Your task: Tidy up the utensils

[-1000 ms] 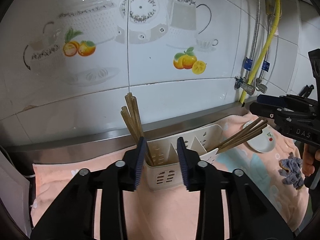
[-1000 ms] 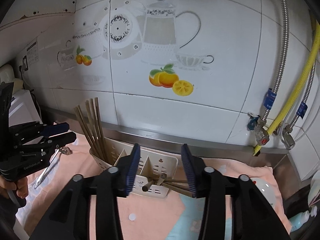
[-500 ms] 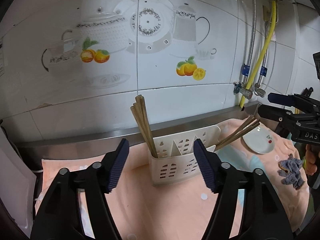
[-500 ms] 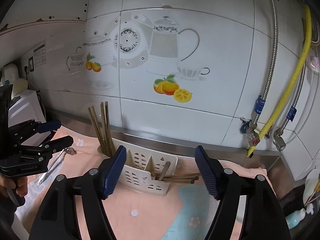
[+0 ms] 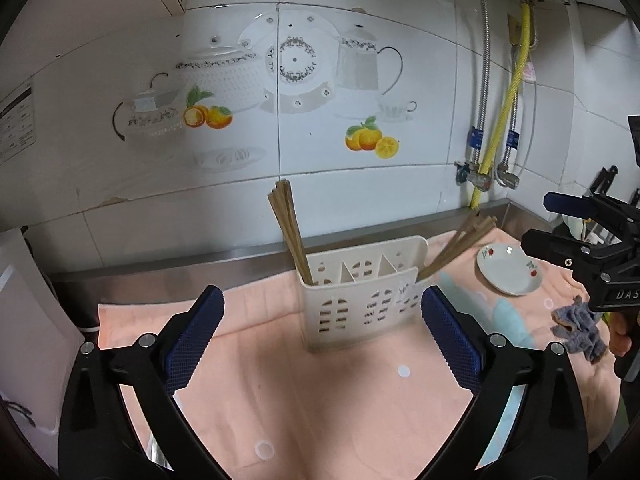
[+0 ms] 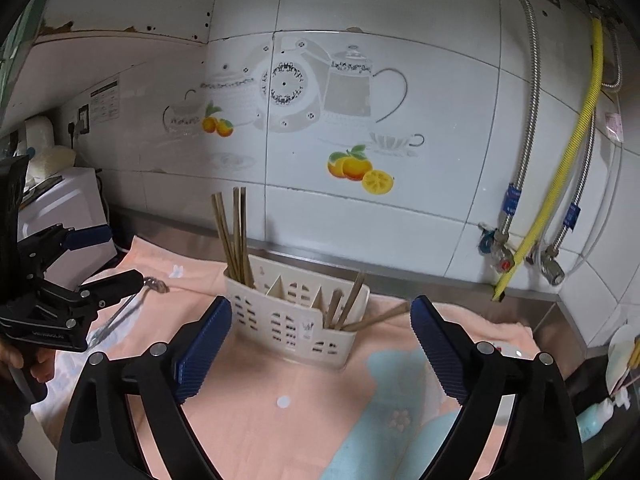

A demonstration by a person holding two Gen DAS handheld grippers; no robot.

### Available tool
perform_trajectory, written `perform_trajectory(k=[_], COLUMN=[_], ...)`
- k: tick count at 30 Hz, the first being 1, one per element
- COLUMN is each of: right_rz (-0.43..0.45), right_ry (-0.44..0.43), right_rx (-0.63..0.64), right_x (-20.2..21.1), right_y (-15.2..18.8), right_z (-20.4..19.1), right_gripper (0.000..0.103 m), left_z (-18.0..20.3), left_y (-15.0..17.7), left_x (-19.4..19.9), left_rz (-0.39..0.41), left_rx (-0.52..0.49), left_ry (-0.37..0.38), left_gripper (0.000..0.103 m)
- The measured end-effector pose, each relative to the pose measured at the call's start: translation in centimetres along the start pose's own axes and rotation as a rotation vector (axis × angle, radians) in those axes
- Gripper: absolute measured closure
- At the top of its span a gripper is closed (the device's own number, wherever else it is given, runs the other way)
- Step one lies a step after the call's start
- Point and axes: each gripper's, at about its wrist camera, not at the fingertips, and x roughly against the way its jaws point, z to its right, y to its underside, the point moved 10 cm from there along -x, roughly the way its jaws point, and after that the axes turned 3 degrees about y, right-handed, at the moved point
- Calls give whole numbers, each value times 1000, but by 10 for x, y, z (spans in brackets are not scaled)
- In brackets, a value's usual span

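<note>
A white slotted utensil caddy point(image 5: 362, 300) is seen standing on a peach-coloured towel point(image 5: 340, 400) spread over a kitchen counter, set close to a tiled wall point(image 5: 320, 80) decorated with teapots and oranges. One bundle of wooden chopsticks point(image 5: 288, 232) is held nearly upright in the caddy's left end compartment, while a second bundle point(image 5: 460, 246) is leaned outward from the right end compartment, its tips splayed toward a small white plate point(image 5: 508, 270) printed with cherries. The middle compartments are seen empty from the left wrist view.

The left gripper point(image 5: 320, 340) is shown with its blue-padded jaws spread wide; they have just been opening, and nothing is pressed between them, the caddy being framed in the gap farther off. The right gripper point(image 6: 320, 348) is likewise presented with jaws wide apart, also just opened, and no object is gripped.

From the right wrist view, a metal utensil point(image 6: 128, 308) is seen lying on the towel to the left of the caddy, just below the left gripper; whether it is a spoon or a ladle cannot be told. A crumpled grey cloth point(image 5: 576, 332) is seen on the towel near the plate. Flexible steel hoses and a yellow hose point(image 6: 560, 172) are fixed on the wall at right.
</note>
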Motion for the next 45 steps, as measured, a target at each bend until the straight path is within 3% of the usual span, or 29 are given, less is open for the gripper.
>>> perform_trajectory(k=[14,23,33,45], right_rz=[-20,-23,2,-2], right_ry=[-4,61,76,63], right_rx=[-84,-28,-46,-60], right_x=[21,32,48,52], right_y=[58,93,106,118], right_z=[1,-14,-25,-33], right_gripper=[10,9,7,7], left_z=[-6,-1,-10,-3], left_y=[38,67,96,103], left_x=[28,37,46,58], left_rz=[27,5,-34,-11], left_rx=[-11,42,64,82], left_ry=[-77,-21,-71,-26], left_gripper=[5,5,5,5])
